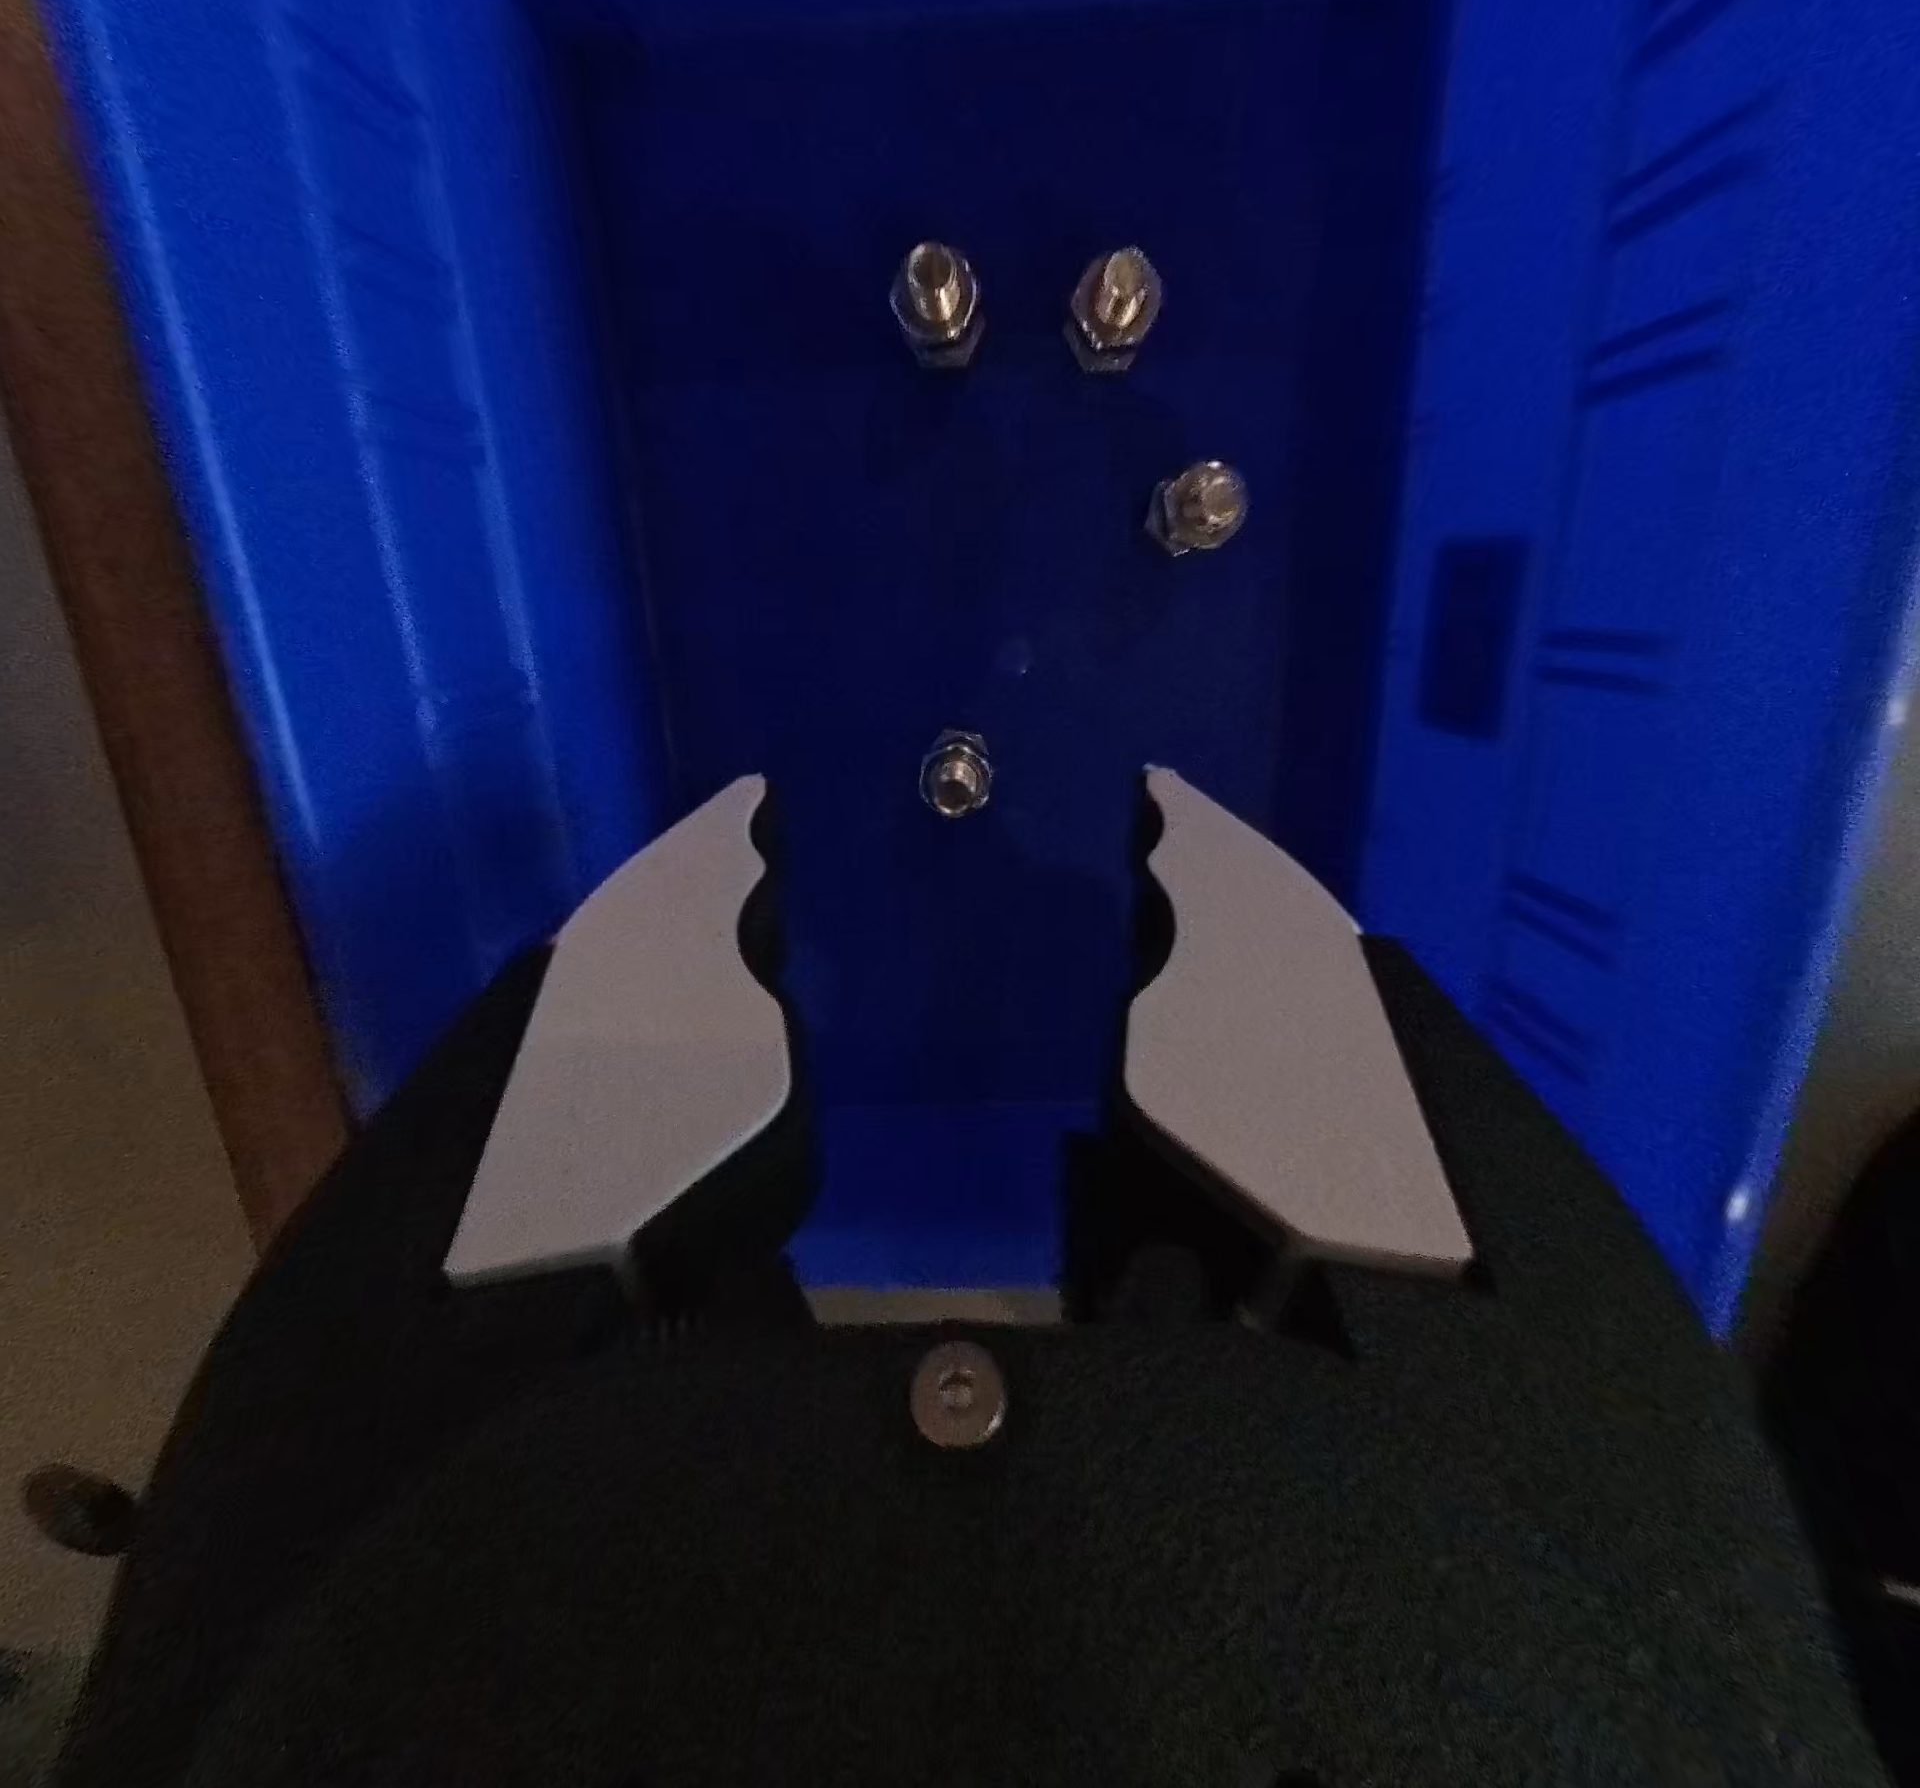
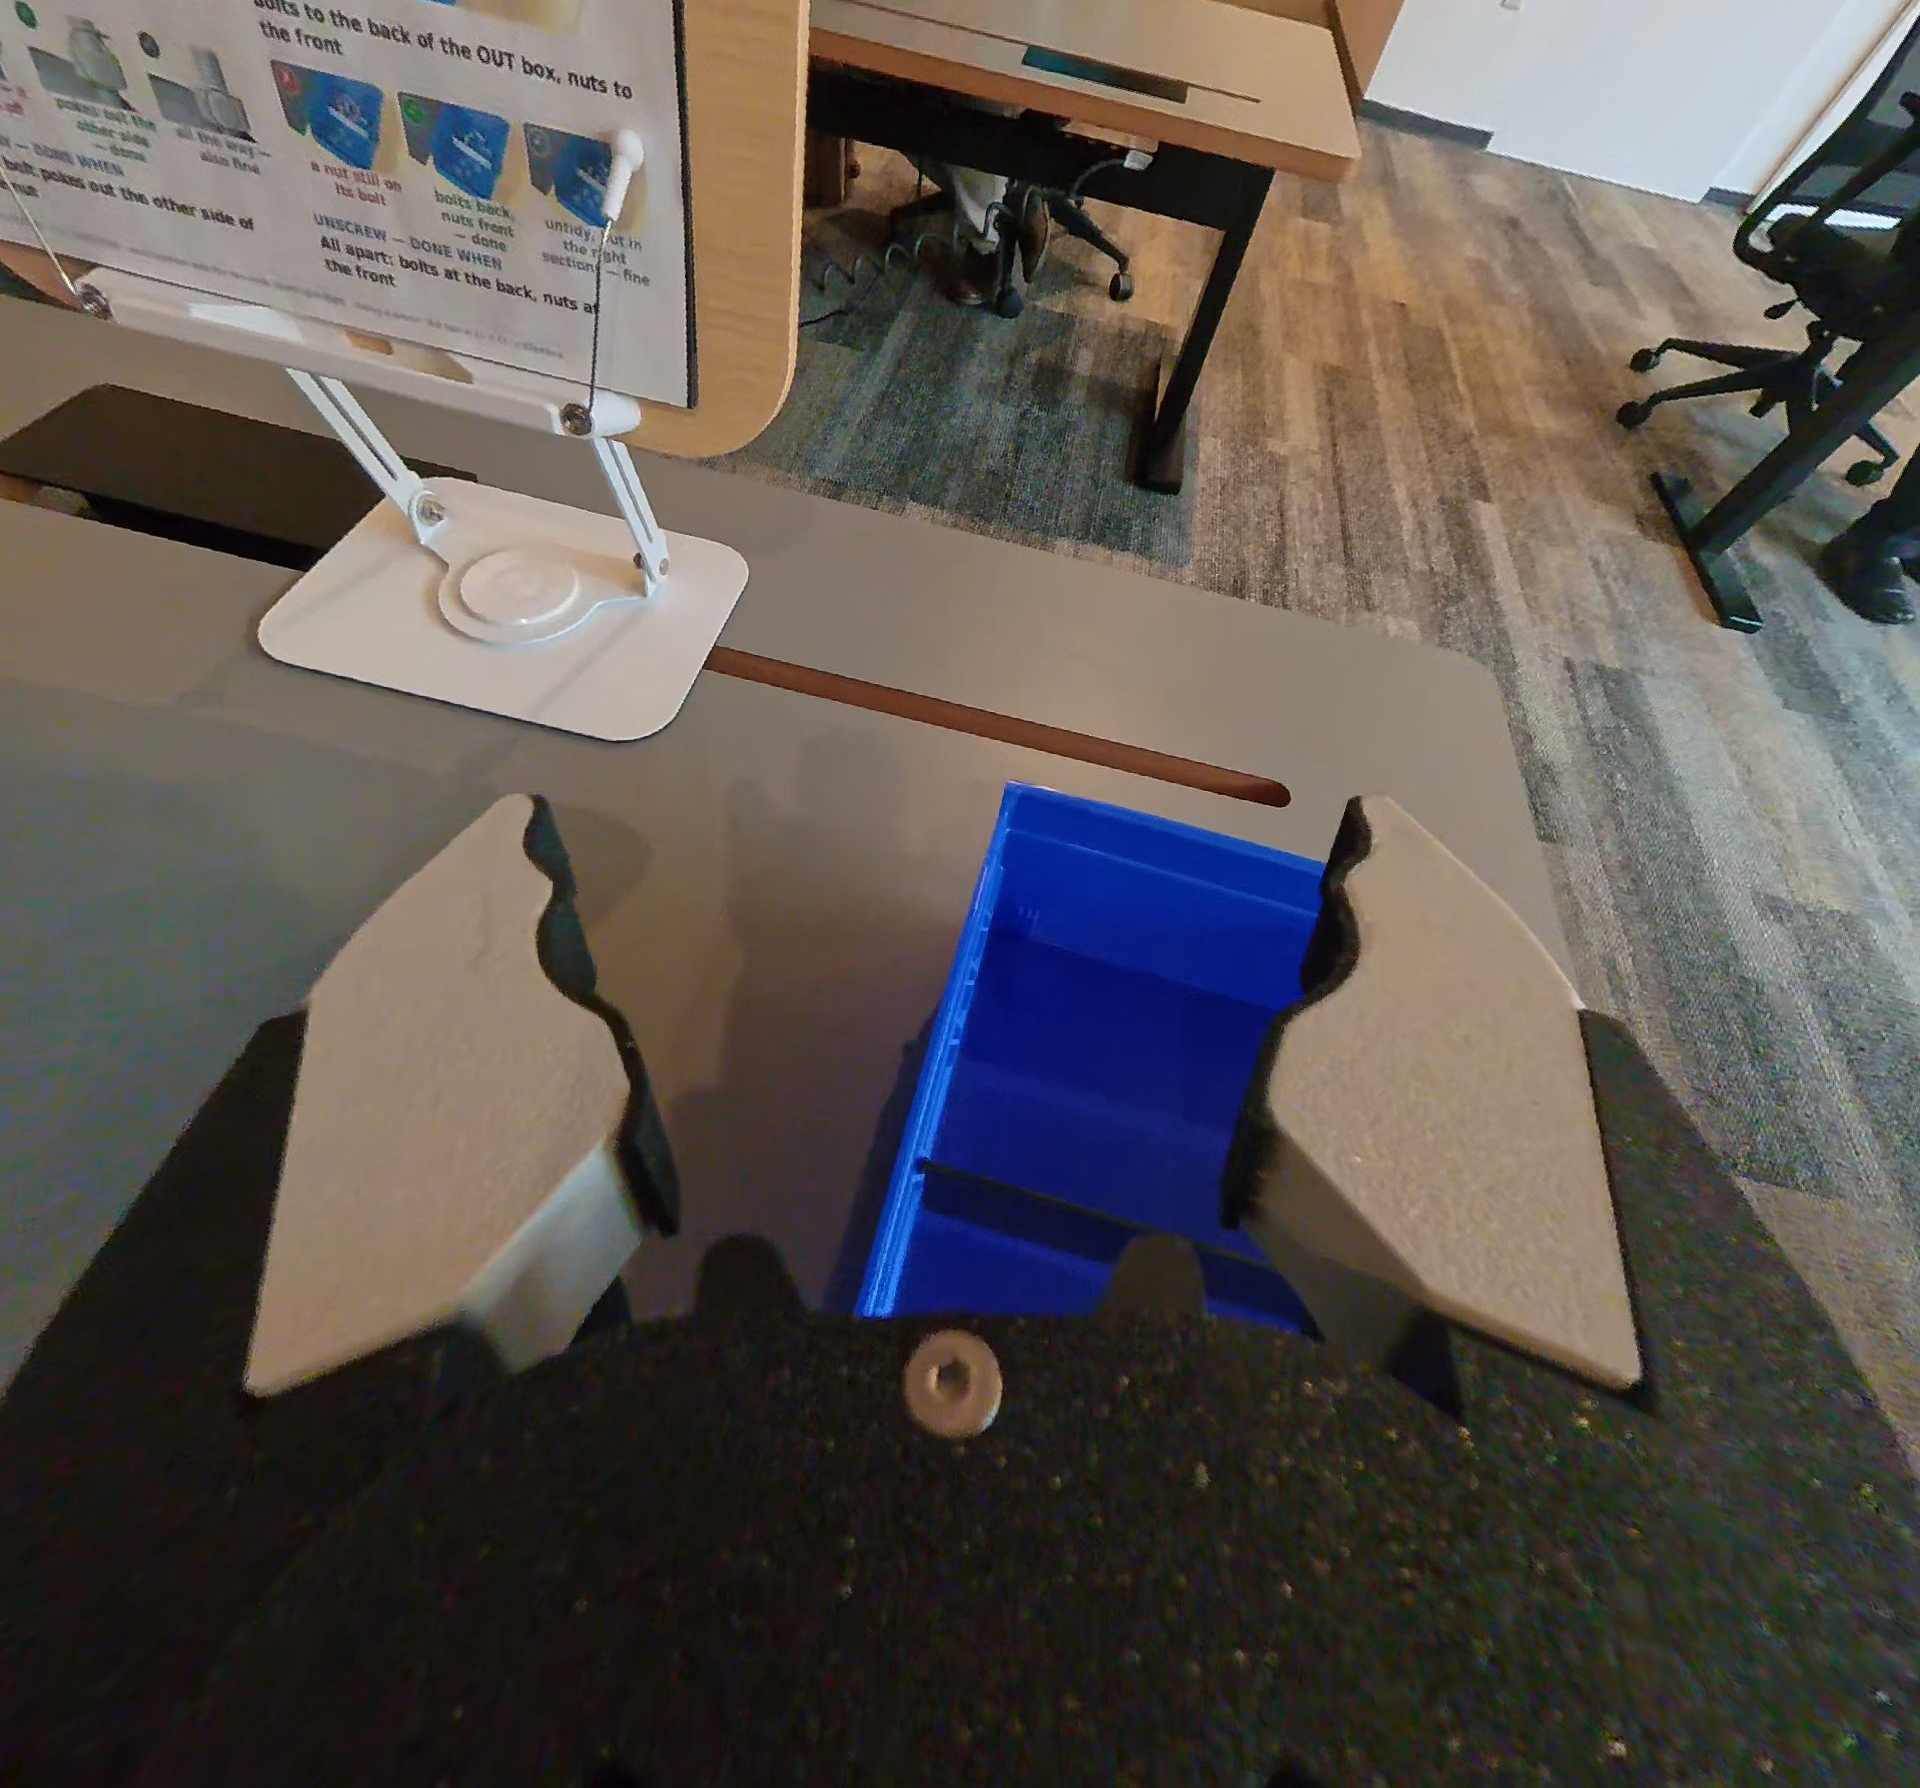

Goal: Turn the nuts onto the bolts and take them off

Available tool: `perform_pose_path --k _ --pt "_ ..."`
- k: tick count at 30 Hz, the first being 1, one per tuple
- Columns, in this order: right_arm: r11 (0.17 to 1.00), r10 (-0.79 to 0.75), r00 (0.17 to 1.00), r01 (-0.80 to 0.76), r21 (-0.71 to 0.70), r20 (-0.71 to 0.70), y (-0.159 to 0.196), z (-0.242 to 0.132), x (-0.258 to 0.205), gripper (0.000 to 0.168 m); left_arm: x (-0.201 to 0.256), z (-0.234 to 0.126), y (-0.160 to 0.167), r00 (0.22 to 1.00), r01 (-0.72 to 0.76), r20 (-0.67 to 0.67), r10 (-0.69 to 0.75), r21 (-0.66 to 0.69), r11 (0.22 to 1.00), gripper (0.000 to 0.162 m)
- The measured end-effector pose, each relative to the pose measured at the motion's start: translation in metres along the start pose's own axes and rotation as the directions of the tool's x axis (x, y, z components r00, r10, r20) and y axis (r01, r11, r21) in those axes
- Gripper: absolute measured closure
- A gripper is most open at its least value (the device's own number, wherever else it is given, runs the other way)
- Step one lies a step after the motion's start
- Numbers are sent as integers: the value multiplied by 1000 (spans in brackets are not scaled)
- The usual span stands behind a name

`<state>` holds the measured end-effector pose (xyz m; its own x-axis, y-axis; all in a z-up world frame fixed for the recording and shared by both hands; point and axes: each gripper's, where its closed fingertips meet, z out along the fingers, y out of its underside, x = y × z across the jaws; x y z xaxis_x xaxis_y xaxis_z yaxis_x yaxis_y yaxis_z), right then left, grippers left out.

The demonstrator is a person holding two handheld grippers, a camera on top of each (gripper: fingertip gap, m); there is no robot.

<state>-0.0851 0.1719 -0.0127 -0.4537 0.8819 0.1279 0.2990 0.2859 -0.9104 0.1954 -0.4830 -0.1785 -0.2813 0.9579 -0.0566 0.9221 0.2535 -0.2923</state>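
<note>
Blue bin (image 1: 312, 491) floor: nearest nutted bolt (image 1: 954, 774) stands upright just ahead of left tool (image 1: 956, 803), jaws apart; right tool (image 2: 940, 865) apart, empty.

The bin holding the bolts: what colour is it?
Bright blue. The bin fills the left wrist view, where four bolts stand on its floor.

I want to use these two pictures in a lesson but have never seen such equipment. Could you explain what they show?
Each picture comes from a camera mounted on a hand-held two-finger tool, looking forward along its fingers. The left tool is open and holds nothing. It points into a blue bin where four bolts with nuts on them stand, the nearest just ahead of its tips. The right tool, also open and holding nothing, hovers over a grey table above another blue bin with a black divider. A white stand holds an instruction sheet.
</note>
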Motion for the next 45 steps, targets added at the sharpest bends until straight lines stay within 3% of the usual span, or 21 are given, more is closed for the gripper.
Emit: perform_pose_path --k 11,35,40,45 --pt "1000 -16 1000 16 -12 0 1 3 -3 35 -8 29 13 999 21 -25 -24 -85 996 120" --pt "1000 -17 1000 17 -11 -15 0 0 -1 35 -1 34 19 998 -2 -60 -6 -133 991 152" --pt "1000 -19 1000 19 -10 -10 0 0 -2 35 8 20 9 997 -27 -71 23 -61 998 152" --pt "1000 -27 1000 27 -11 7 -1 1 -7 36 37 -19 -17 989 -112 -93 117 62 992 152"
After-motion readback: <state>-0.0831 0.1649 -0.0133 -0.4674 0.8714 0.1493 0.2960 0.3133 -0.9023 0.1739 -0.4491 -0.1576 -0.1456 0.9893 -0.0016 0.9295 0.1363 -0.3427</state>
